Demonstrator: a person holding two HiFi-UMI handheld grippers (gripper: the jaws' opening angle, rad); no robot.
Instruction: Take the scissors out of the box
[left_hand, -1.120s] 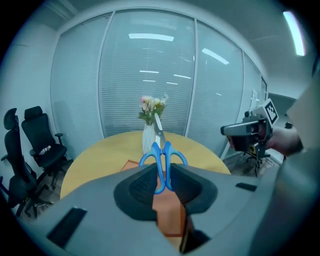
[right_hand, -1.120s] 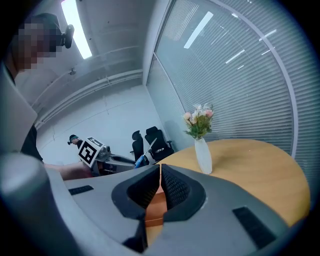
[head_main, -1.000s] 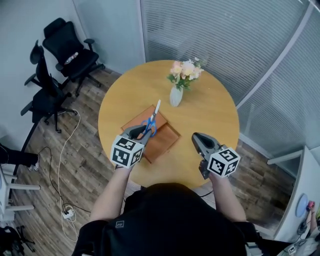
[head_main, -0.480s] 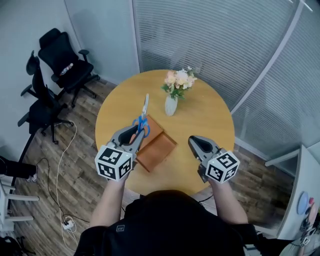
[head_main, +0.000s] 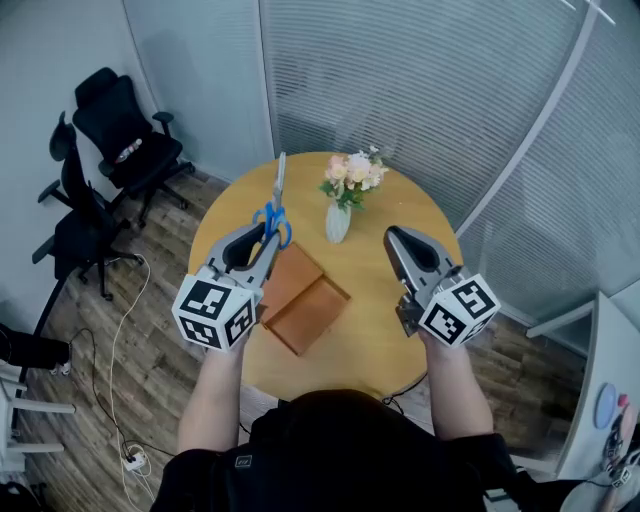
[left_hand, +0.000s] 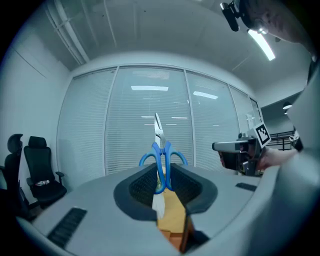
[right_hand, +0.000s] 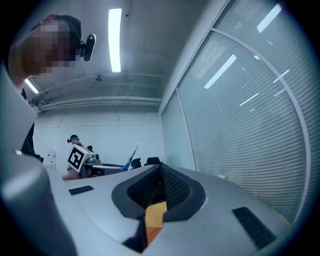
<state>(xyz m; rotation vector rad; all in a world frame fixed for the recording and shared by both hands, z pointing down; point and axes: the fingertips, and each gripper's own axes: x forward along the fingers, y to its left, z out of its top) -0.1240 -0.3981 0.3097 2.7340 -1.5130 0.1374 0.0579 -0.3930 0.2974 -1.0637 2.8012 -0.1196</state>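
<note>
Scissors (head_main: 275, 203) are pinched by their blue handles between the fingers of the left gripper (head_main: 260, 238), which have closed partway onto them. The blades rise past the fingertips, clear of the box (head_main: 300, 300). That open wooden box lies on the round wooden worktop (head_main: 400, 335), to the right of the left fingers and nearer the person, between the two grippers. The right gripper (head_main: 396, 238) has its fingers brought together with nothing between them. A white vase of flowers (head_main: 338, 220) stands on the worktop between the two sets of fingertips, a little beyond them. Bare wood runs ahead of the right fingers to the far rim. Beyond it stands a glass partition with blinds (head_main: 400, 90). Left of the left fingers the worktop ends; below lies plank floor (head_main: 165, 330) with a trailing cable (head_main: 122, 350), and two black office chairs (head_main: 120, 140) stand well apart from the worktop.
</note>
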